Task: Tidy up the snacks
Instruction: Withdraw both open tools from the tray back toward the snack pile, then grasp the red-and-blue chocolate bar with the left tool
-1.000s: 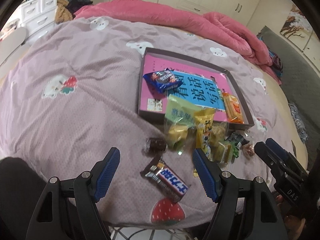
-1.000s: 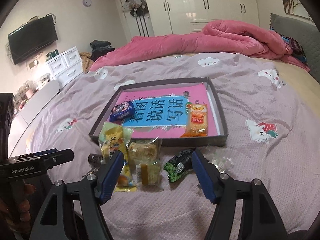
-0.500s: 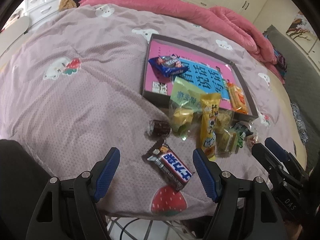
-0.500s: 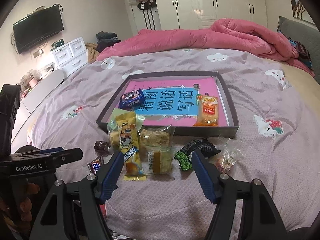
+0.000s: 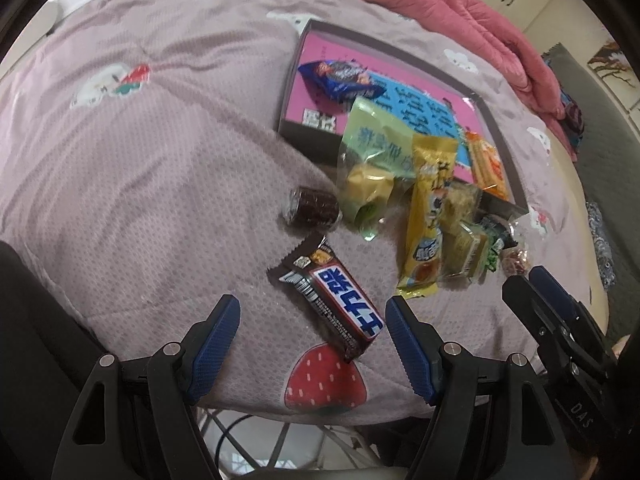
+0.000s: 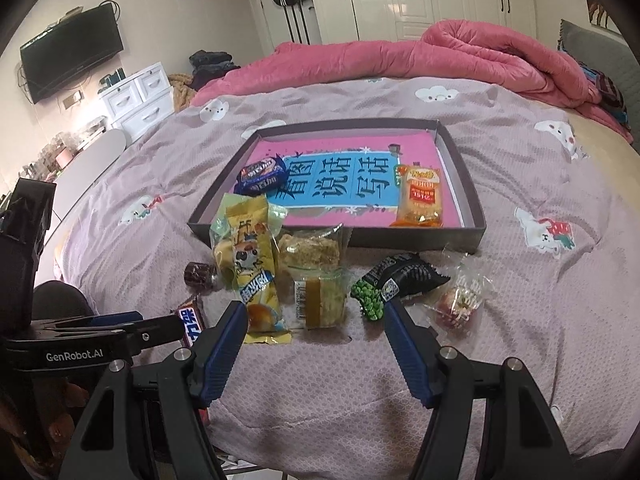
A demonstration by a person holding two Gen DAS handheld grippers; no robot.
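A grey box tray with a pink and blue sheet lies on the bed; a blue cookie pack and an orange snack pack lie in it. In front of it lie a yellow bar, a clear cake pack, a green pea pack and a clear candy bag. A Snickers bar lies between my left gripper's open fingers; my left gripper is empty. A small dark roll lies behind the bar. My right gripper is open and empty, just short of the cake pack.
The bed has a mauve quilt with a pink duvet piled at the back. White drawers and a wall TV stand at the left, wardrobes behind. The bed's near edge is under both grippers.
Both grippers have moved forward and lower toward the snacks. The Snickers bar now sits between the left fingers. Both stay open.
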